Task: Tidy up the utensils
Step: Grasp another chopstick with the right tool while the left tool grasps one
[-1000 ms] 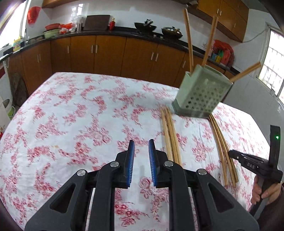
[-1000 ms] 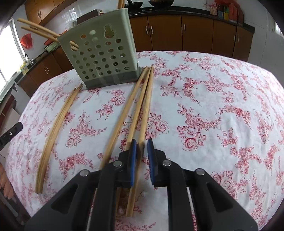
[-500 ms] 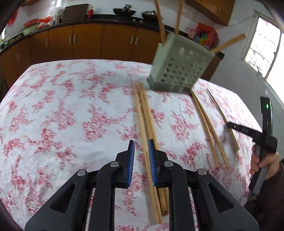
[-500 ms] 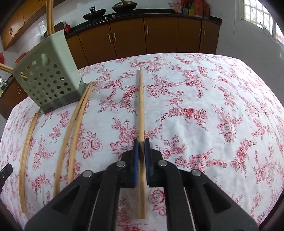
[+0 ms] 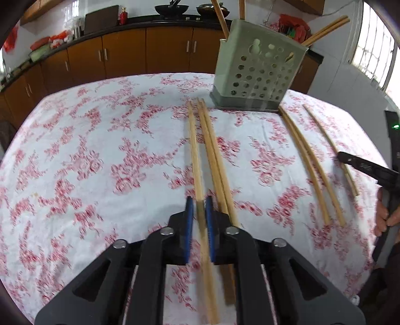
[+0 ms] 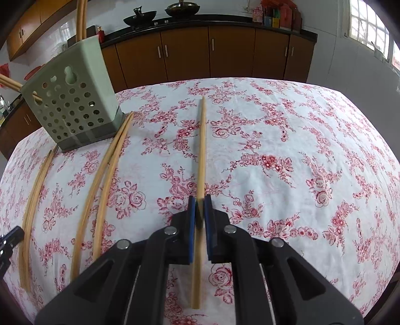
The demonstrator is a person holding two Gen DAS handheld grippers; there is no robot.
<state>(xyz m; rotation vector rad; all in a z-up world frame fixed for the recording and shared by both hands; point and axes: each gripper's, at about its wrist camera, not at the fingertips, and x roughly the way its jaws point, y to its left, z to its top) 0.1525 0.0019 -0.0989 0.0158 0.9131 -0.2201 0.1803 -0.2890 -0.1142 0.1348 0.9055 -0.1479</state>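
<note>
My right gripper (image 6: 199, 203) clamps a light, stiff chopstick (image 6: 202, 150) near its thick end; my left gripper (image 5: 199, 207) straddles another chopstick (image 5: 195, 155), pads apart.

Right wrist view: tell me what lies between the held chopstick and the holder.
A pair of chopsticks on the tablecloth, between held chopstick and holder.

Brown cabinets (image 6: 185, 55), bright window (image 6: 362, 22).
</note>
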